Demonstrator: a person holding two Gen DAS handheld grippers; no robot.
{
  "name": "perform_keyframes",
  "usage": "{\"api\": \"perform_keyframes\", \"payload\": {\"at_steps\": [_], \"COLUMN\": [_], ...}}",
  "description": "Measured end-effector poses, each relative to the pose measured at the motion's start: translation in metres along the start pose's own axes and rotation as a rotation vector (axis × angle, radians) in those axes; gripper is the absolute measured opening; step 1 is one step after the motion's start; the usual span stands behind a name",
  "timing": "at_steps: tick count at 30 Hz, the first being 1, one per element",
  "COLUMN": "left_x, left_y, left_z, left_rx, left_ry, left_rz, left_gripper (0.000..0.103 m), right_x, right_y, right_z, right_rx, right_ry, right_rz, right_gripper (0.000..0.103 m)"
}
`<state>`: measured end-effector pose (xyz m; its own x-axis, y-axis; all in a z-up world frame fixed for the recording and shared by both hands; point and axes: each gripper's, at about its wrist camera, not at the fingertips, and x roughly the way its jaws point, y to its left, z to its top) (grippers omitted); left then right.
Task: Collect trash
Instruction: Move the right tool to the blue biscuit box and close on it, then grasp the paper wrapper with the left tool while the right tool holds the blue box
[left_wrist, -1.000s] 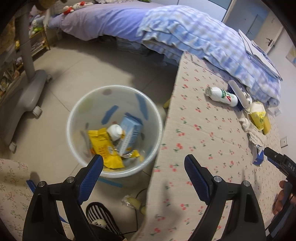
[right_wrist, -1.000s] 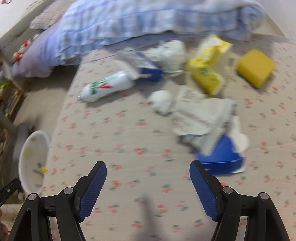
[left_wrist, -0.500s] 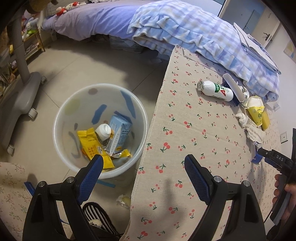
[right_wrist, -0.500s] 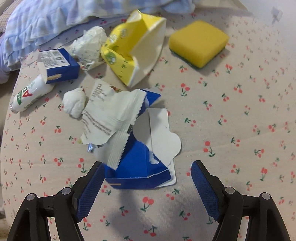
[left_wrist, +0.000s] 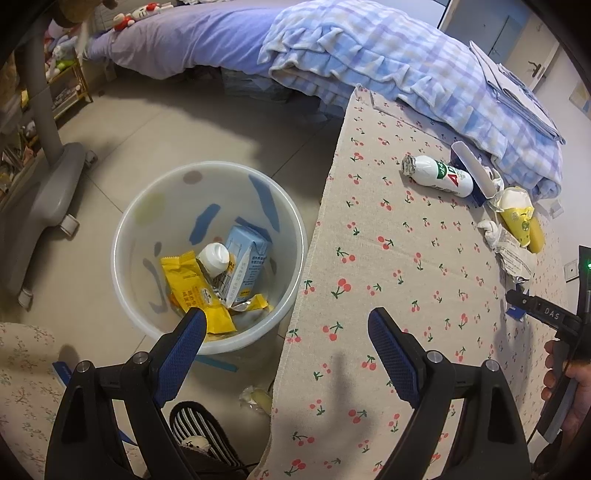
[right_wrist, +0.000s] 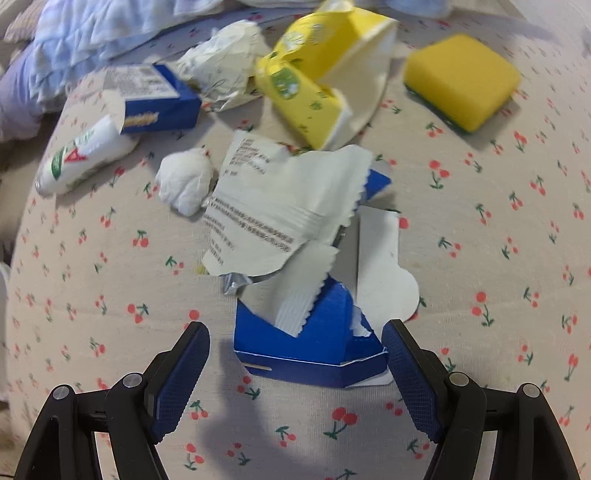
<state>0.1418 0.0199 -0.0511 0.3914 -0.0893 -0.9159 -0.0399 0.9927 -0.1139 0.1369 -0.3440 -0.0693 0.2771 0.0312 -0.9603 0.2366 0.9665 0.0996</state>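
My right gripper is open and hovers low over a torn blue carton on the cherry-print cloth; the carton lies between the pads, untouched. A white torn wrapper drapes over it. Beyond lie a tissue ball, a white bottle, a blue box, crumpled paper, a yellow carton and a yellow sponge. My left gripper is open and empty above the table edge beside the white bin, which holds a yellow wrapper, a milk carton and a small bottle.
A bed with a blue checked blanket borders the table's far side. On the floor are a grey wheeled stand base, a striped slipper and a small wrapper. A hand holds the right gripper's handle at the right.
The right gripper has swung over the table and dropped toward the blue carton, which now sits between its pads. The left gripper has stayed nearly still over the bin and table edge.
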Motion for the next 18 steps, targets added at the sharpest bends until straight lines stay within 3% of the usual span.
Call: {"api": "perform_keyframes", "payload": {"at_steps": [2,4,18], "left_x": [0.0,0.0,0.011], "left_y": [-0.003,-0.008,-0.099], "left_z": [-0.001,-0.001,-0.005], "left_rx": [0.002,0.005,0.107], "left_ry": [0.002,0.004,0.032], "left_rz": [-0.001,-0.006,-0.096], "left_gripper": [0.091,0.091,0.091], "right_x": [0.0,-0.002,-0.067], "right_y": [0.001,-0.002,-0.07], "right_z": [-0.001,-0.004,-0.043], "right_rx": [-0.023,-0.038,0.002], "right_ry": [-0.004,-0.003,-0.006], "right_rz": [-0.013,-0.016,0.196], "right_gripper": [0.078,0.068,0.057]}}
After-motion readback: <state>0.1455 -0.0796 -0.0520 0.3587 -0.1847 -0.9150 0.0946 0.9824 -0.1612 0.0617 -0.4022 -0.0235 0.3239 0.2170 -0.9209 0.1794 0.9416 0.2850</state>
